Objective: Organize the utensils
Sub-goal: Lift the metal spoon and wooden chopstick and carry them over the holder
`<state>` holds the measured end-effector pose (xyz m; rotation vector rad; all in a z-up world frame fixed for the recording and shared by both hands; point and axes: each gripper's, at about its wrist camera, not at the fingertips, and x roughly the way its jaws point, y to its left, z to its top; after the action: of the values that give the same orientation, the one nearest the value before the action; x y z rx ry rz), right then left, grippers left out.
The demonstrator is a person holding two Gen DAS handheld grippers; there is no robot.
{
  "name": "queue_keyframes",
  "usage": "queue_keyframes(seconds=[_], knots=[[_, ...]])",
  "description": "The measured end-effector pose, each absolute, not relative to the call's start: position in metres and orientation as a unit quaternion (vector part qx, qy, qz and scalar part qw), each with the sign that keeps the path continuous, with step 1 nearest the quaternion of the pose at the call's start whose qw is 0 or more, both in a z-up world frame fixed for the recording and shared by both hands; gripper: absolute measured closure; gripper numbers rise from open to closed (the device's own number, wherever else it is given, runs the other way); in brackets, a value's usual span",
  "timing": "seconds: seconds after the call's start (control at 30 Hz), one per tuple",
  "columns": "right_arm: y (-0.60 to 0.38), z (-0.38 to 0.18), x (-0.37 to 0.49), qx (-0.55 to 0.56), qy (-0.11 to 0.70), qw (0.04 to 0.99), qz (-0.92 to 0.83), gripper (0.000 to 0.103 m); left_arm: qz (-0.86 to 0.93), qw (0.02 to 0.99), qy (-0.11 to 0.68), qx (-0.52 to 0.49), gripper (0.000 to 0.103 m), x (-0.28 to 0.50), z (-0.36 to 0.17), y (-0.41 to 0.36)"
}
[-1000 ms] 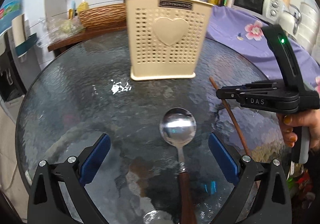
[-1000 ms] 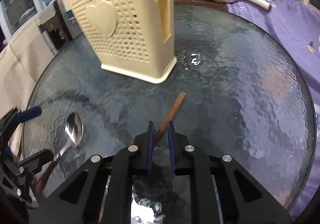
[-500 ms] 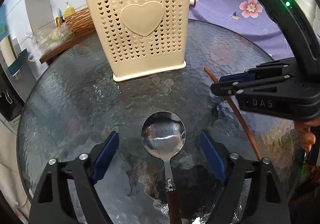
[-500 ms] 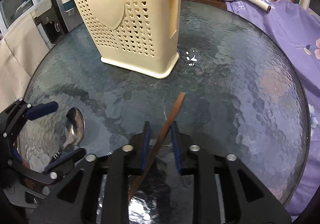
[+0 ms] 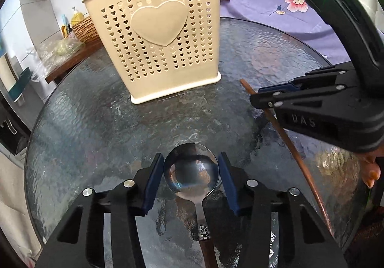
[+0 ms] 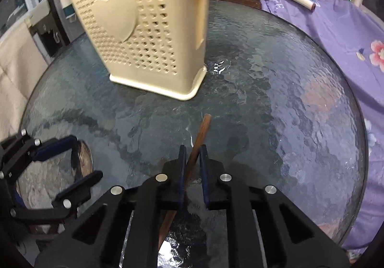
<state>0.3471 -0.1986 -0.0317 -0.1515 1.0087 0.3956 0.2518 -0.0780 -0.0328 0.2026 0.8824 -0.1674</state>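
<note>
Task status: we are judging the job as barely begun; both loose utensils are lying on the table (image 5: 79,109), none yet in the holder (image 5: 156,35).
Holder: it is standing upright at 12 o'clock in the left wrist view, at 11 o'clock in the right wrist view; dark handles are showing behind its top left corner, but we cannot tell whether they are sitting inside it.
Spoon (image 5: 192,172): it is lying flat at 6 o'clock in the left wrist view, bowl toward the holder, wooden handle running back under the camera.
Left gripper (image 5: 190,177): we are closing its jaws around the spoon bowl; the blue pads are flanking the bowl rim, just beside it or barely touching, so we are not counting this as a grip.
Chopstick (image 6: 199,138): it is resting on the glass at 6 o'clock in the right wrist view, tip pointing at the holder's near corner.
Right gripper (image 6: 192,160): we are pressing its jaws nearly together on the chopstick; it is crossing the narrow gap on a slant and the pads appear to be pinching it.
Remaining: we are still needing to secure the spoon, lift both pieces, carry them over the holder's rim and drop them in upright.
Risk: we are expecting the round bowl could slip from flat pads.
</note>
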Motion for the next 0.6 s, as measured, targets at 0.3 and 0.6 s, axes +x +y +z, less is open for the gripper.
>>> queue_keyframes(seconds=[0.3,0.6], knots=[[-0.211,-0.031,0.359,-0.011,0.482,0.854,0.195,0.096,-0.086,0.905,0.410,0.077,0.057,0.253,-0.023,-0.074],[-0.221,-0.001,0.354,0.029,0.443,0.867,0.227,0.096,-0.101,0.919,0.380,0.035,0.057,0.251,0.006,-0.065]])
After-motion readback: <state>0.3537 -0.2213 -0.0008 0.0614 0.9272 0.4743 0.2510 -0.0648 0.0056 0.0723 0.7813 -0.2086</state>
